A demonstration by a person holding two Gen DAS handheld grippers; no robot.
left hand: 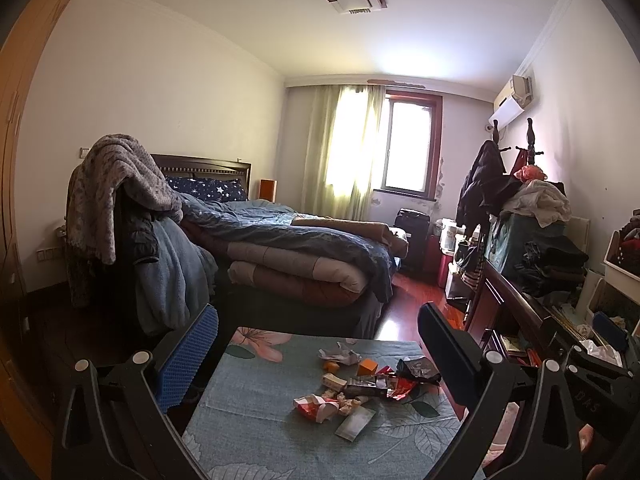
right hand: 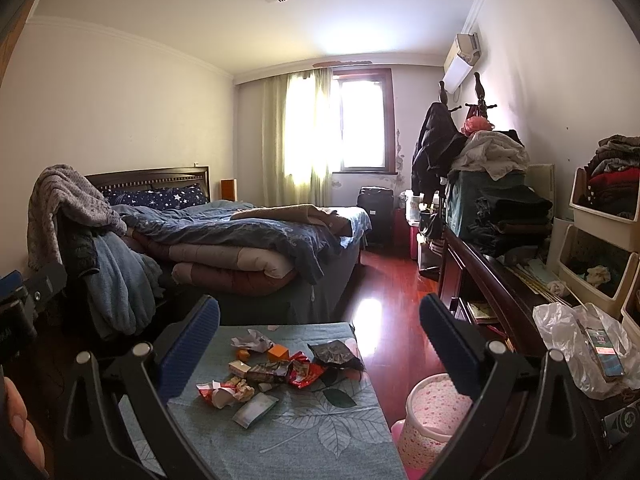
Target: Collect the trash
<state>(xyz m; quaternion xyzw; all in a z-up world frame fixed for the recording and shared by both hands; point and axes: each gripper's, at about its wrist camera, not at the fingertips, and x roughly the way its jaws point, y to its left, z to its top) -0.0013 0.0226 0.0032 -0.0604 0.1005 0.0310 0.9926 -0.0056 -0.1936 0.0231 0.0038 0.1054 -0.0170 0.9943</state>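
A pile of trash (left hand: 360, 384) lies on a small table with a teal leaf-print cloth (left hand: 248, 412): crumpled paper, an orange box (left hand: 367, 367), a black wrapper (left hand: 418, 370), red wrappers and a pale packet (left hand: 355, 423). The pile also shows in the right wrist view (right hand: 272, 372). My left gripper (left hand: 318, 356) is open and empty, held above the table's near side. My right gripper (right hand: 320, 346) is open and empty, above the table's right part. A pink floral bin (right hand: 432, 416) stands on the floor right of the table.
A bed (right hand: 248, 236) with heaped quilts stands behind the table. A chair draped with clothes (left hand: 120, 216) is at left. A dark low cabinet (right hand: 492, 280) loaded with clothes and a plastic bag (right hand: 576, 344) runs along the right. Red wood floor (right hand: 384, 292) lies between.
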